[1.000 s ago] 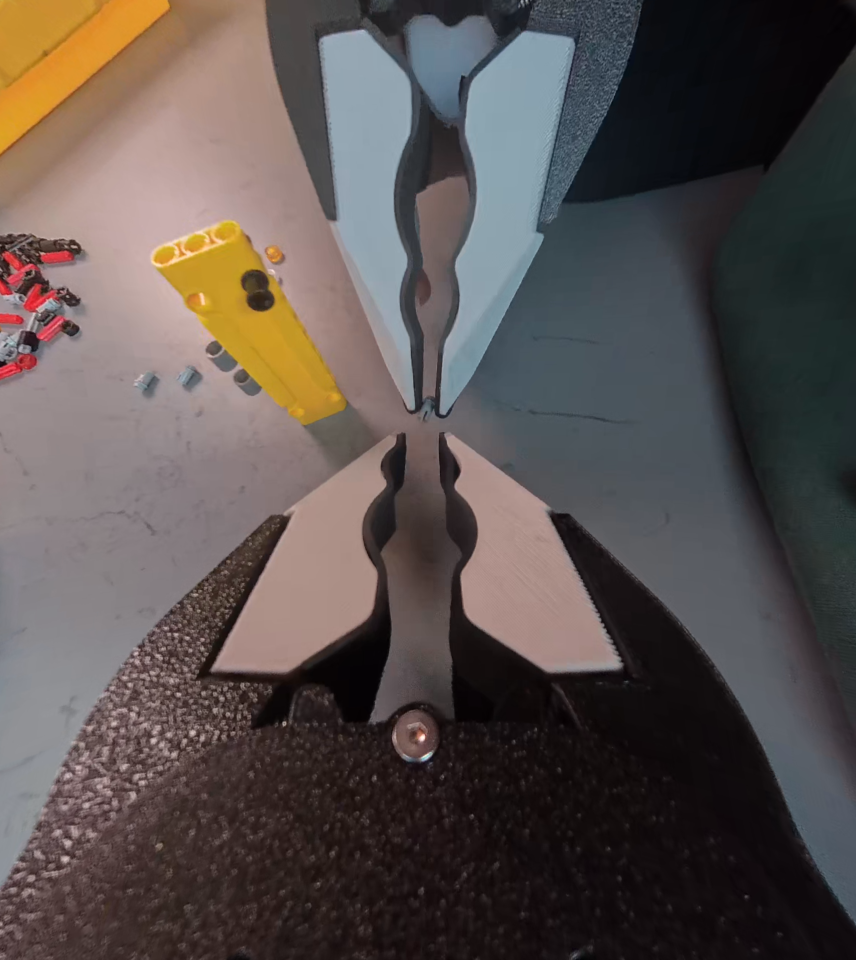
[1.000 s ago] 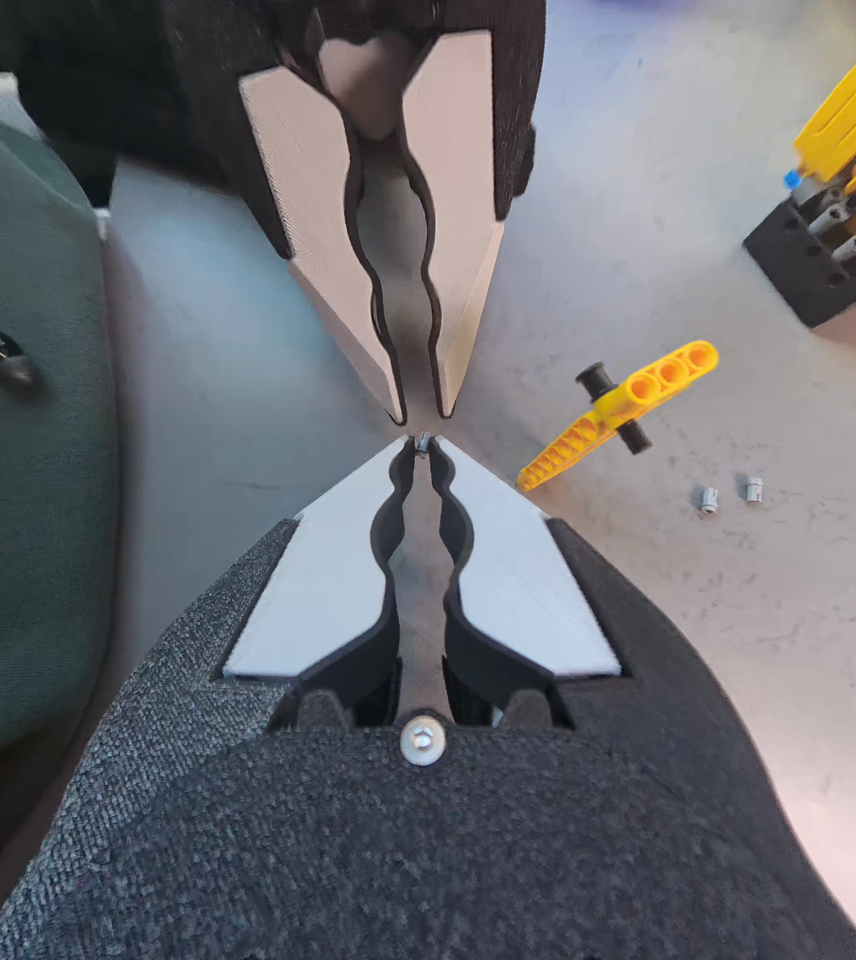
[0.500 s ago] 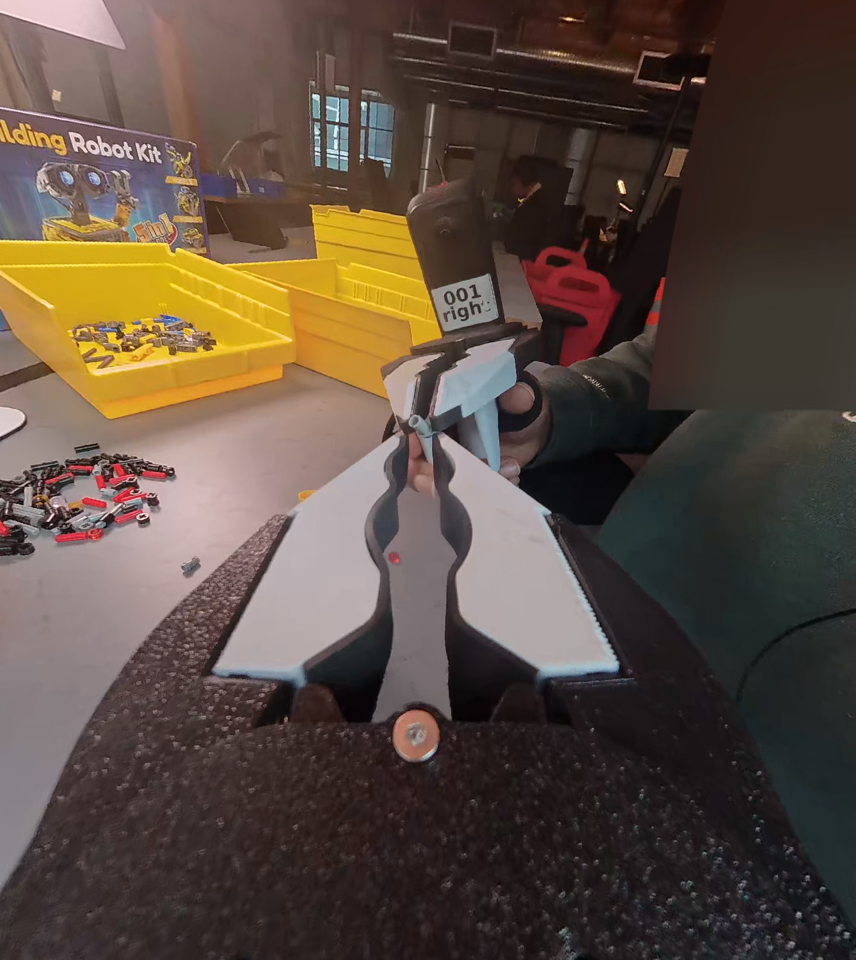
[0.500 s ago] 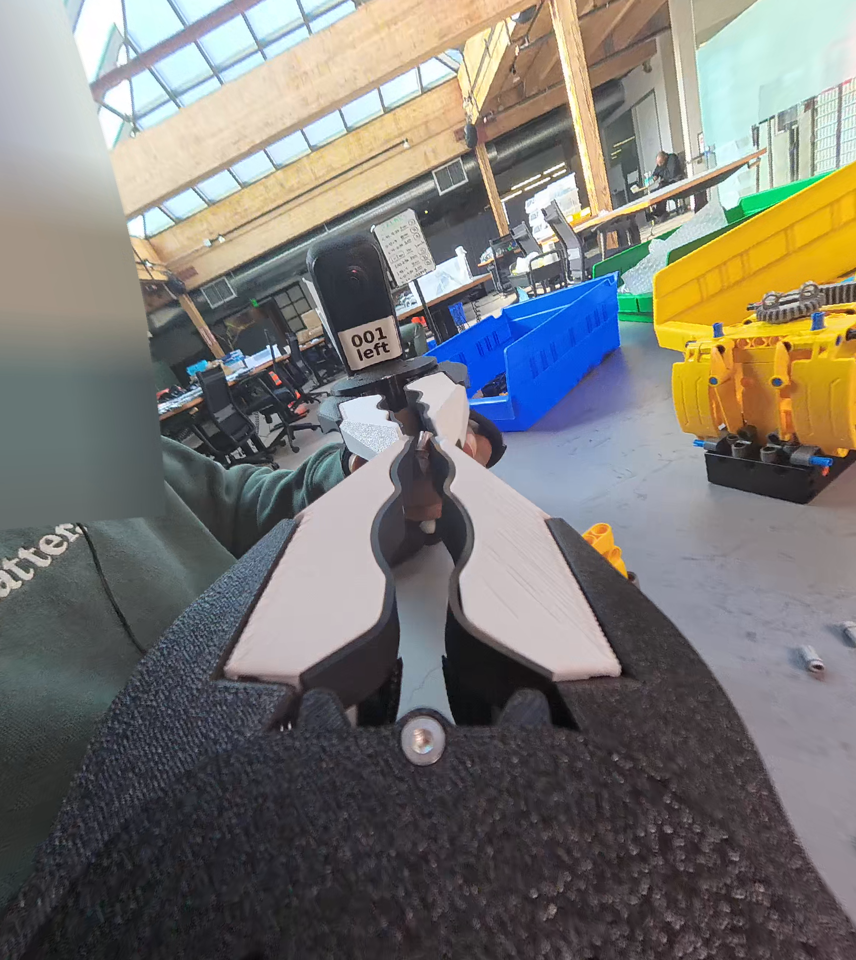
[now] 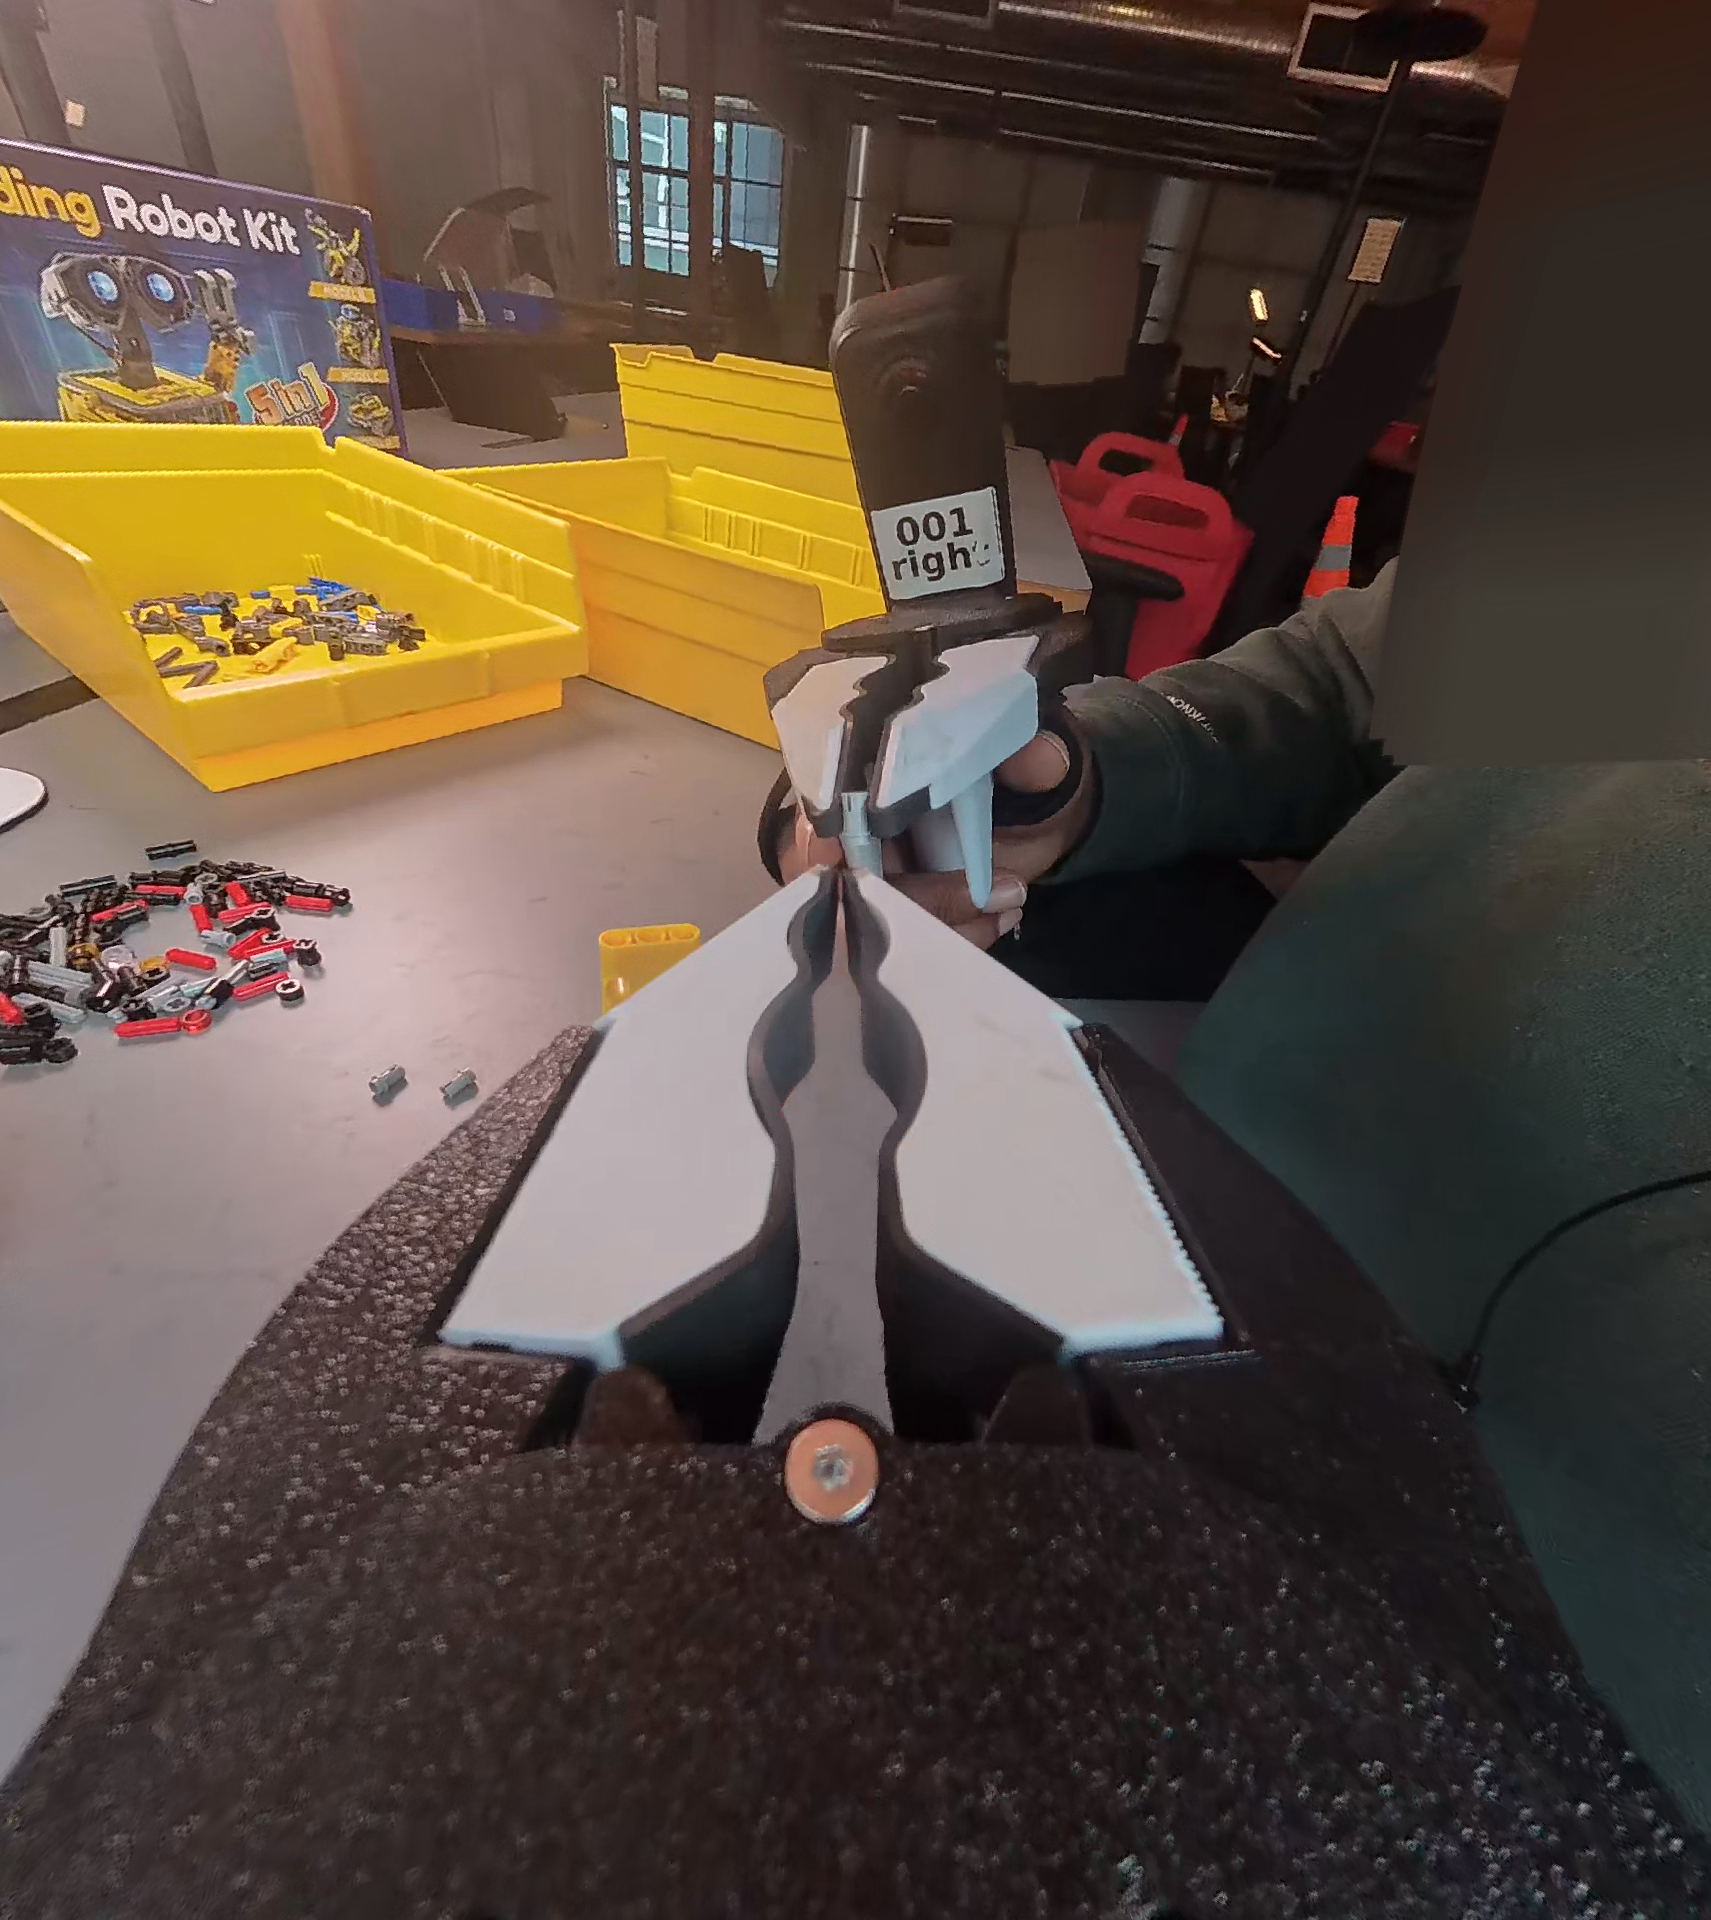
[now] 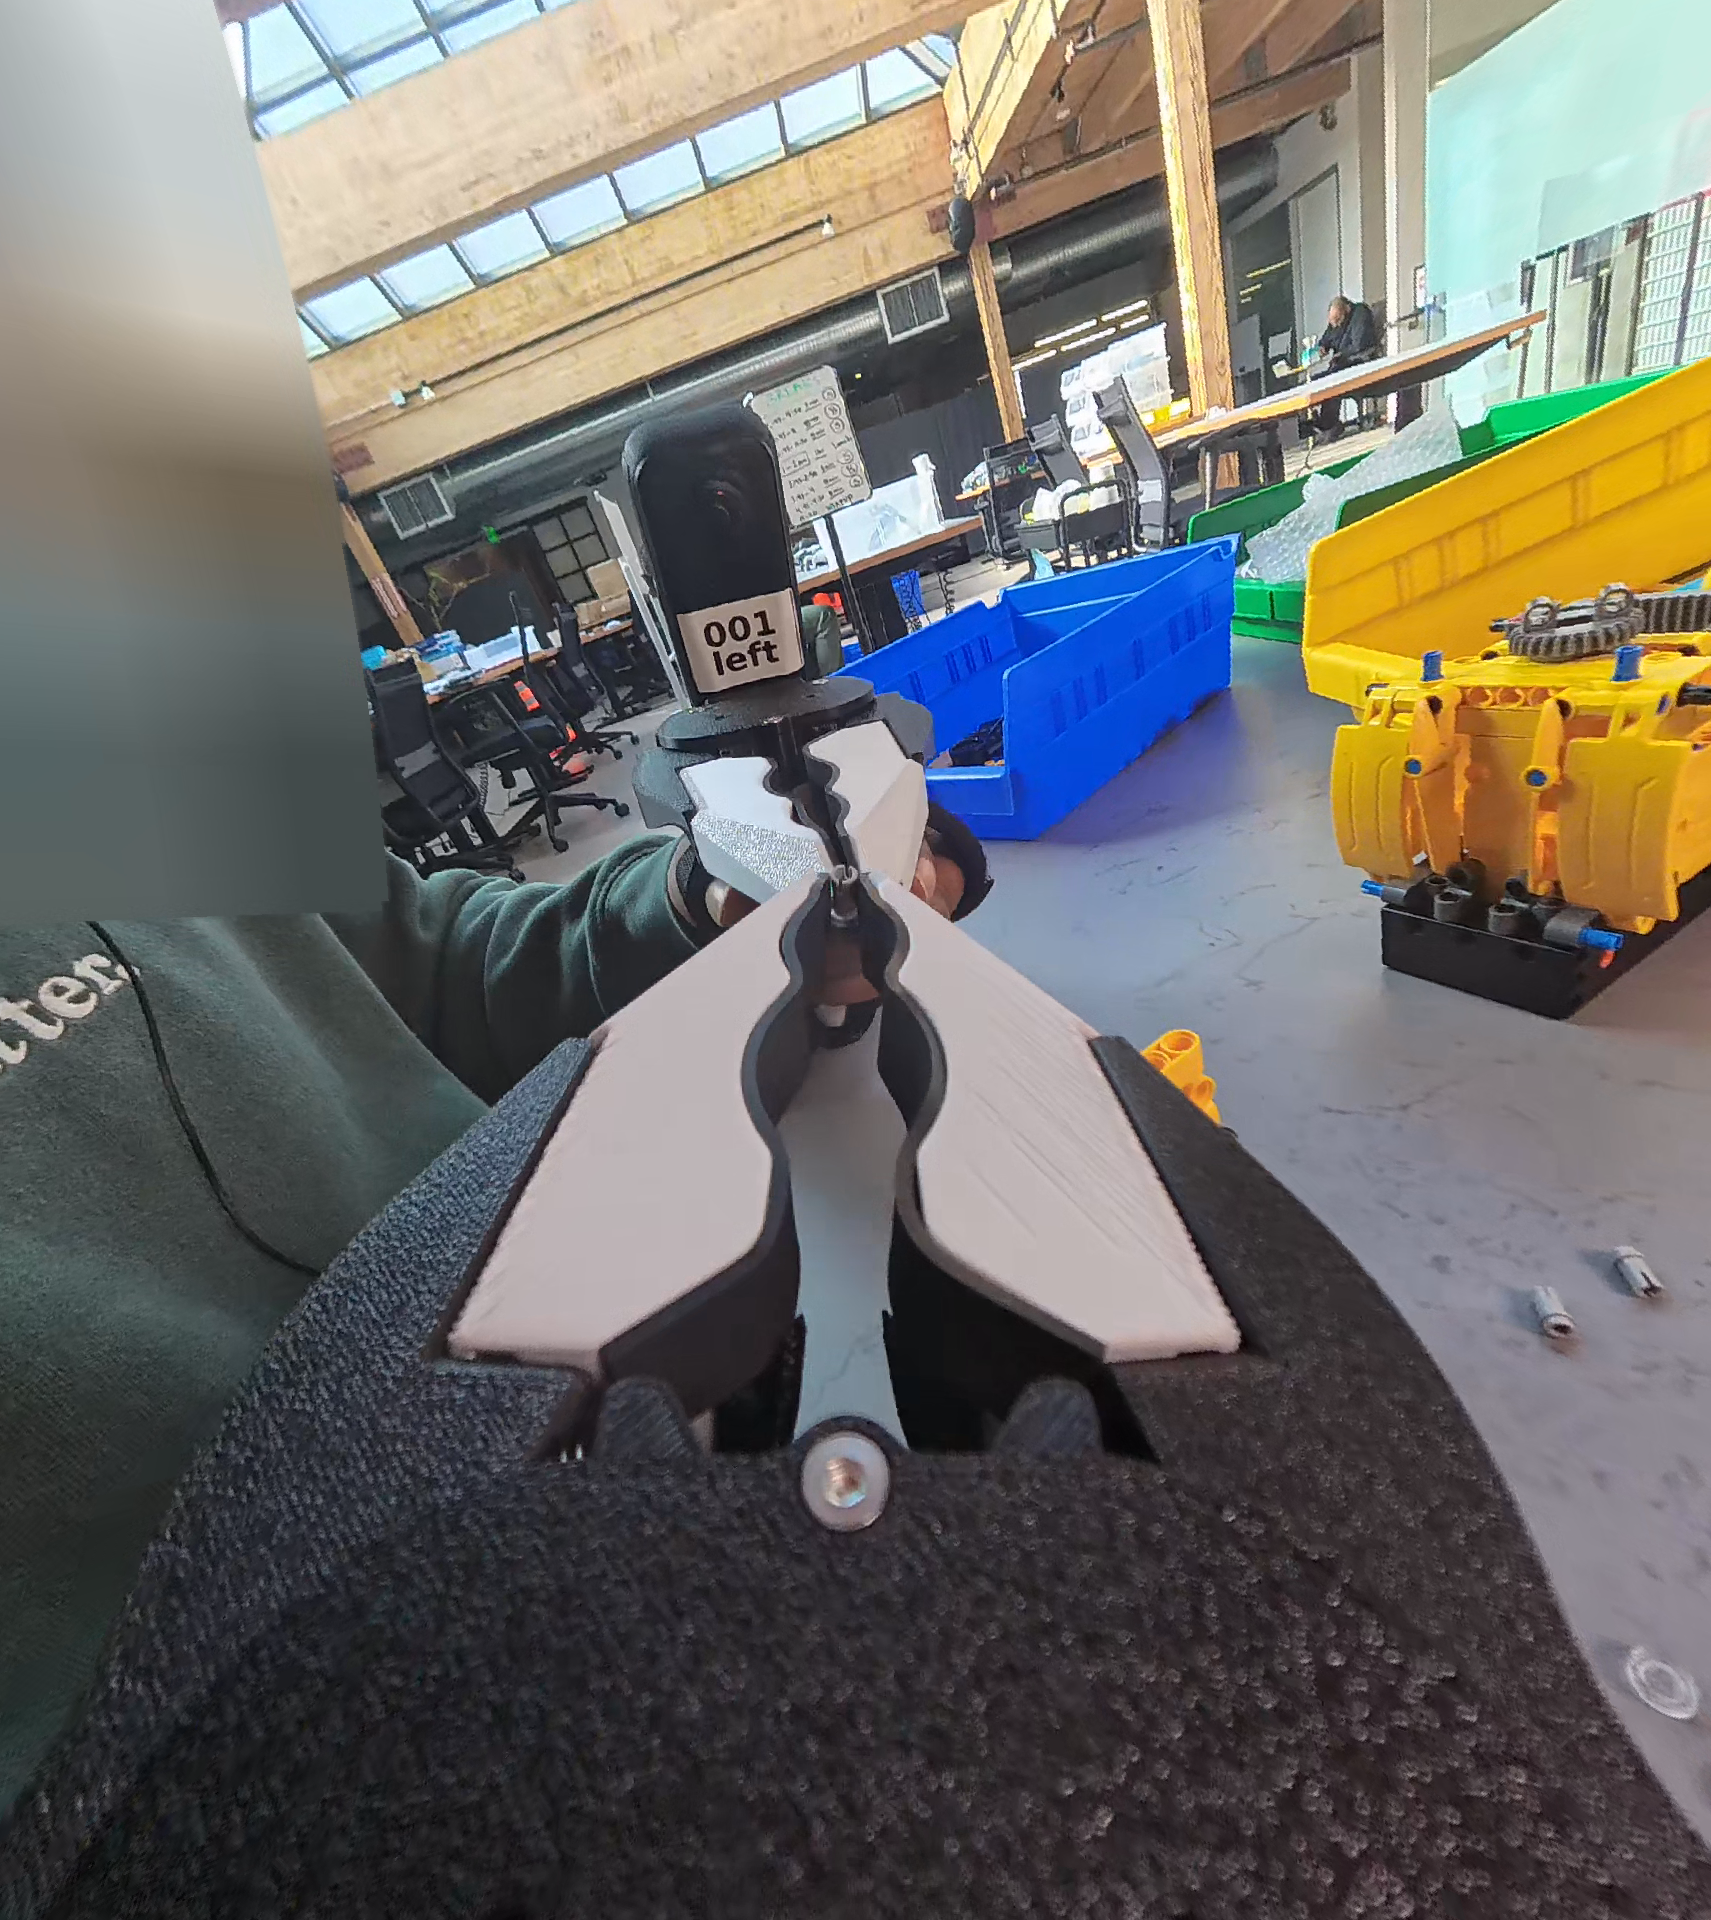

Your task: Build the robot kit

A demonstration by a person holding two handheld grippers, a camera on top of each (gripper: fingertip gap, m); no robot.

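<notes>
We held right claw (image 5: 856, 821) clenched on small grey pin (image 5: 855, 828); left claw (image 5: 838, 878) clenched, tips meeting pin above tabletop (image 5: 311, 1195).

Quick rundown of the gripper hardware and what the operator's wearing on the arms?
Both are alike: the left gripper and right gripper have two pale grey wedge fingers with wavy black inner pads, on a textured black body with one silver screw. Each carries a black camera pod bearing a white sticker. Dark green sleeves, and a thin black cable lies across the green top.
</notes>
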